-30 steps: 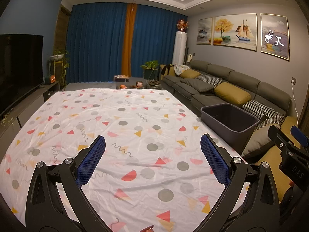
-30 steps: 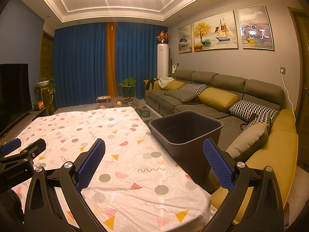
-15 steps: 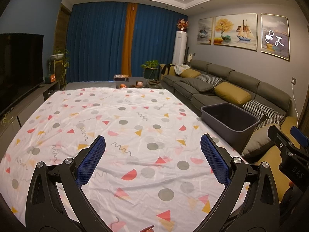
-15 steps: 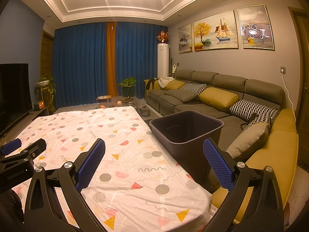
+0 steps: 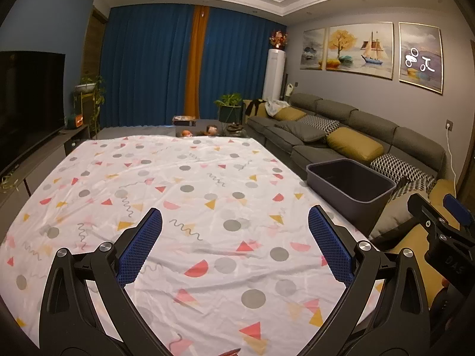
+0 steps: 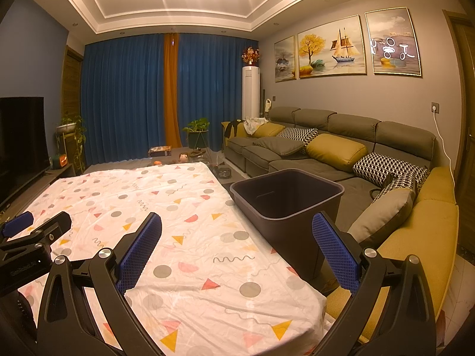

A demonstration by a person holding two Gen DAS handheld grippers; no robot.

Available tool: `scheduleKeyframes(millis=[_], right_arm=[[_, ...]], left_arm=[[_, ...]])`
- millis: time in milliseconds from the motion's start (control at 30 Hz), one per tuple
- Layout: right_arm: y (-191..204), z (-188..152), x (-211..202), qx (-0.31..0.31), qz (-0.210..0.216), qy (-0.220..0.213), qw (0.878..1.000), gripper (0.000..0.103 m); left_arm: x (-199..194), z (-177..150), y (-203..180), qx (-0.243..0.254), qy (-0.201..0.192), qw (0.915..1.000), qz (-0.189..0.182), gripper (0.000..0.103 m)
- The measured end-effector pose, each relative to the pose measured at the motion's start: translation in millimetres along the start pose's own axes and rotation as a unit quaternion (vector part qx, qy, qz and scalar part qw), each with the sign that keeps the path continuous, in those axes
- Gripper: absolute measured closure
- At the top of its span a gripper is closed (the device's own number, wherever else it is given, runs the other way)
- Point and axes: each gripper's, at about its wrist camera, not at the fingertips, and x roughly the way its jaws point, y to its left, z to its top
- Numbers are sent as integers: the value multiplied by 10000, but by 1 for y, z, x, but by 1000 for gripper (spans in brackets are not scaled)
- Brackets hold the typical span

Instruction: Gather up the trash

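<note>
Nothing had moved since earlier frames | left gripper [image 5: 234, 228]: jaws spread, empty, above patterned sheet [image 5: 184, 178] | right gripper [image 6: 236, 233]: jaws spread, empty; bin [image 6: 286, 195] ahead-right.

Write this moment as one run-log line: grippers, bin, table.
left gripper: open, holding nothing | right gripper: open, holding nothing | bin: beside table, looks empty | tablecloth: no trash in view
</note>
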Motion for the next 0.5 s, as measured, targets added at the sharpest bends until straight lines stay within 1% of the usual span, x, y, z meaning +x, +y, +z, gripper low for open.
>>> scheduleKeyframes(millis=[67, 100, 167, 300, 500], right_arm=[[0, 0, 0, 1, 2, -1, 10000, 6], [0, 0, 0, 3, 1, 4, 10000, 6], [0, 0, 0, 9, 5, 10, 10000, 6], [1, -1, 0, 14, 5, 5, 10000, 6], [1, -1, 1, 9, 10, 12, 10000, 6]], left_arm=[[-1, 0, 0, -3, -37, 10000, 25, 6], [-1, -1, 0, 14, -52, 10000, 18, 11], [-1, 0, -2, 63, -44, 10000, 0, 12], [-2, 0, -4, 123, -51, 9999, 19, 12], [-2, 1, -1, 72, -29, 10000, 48, 12]])
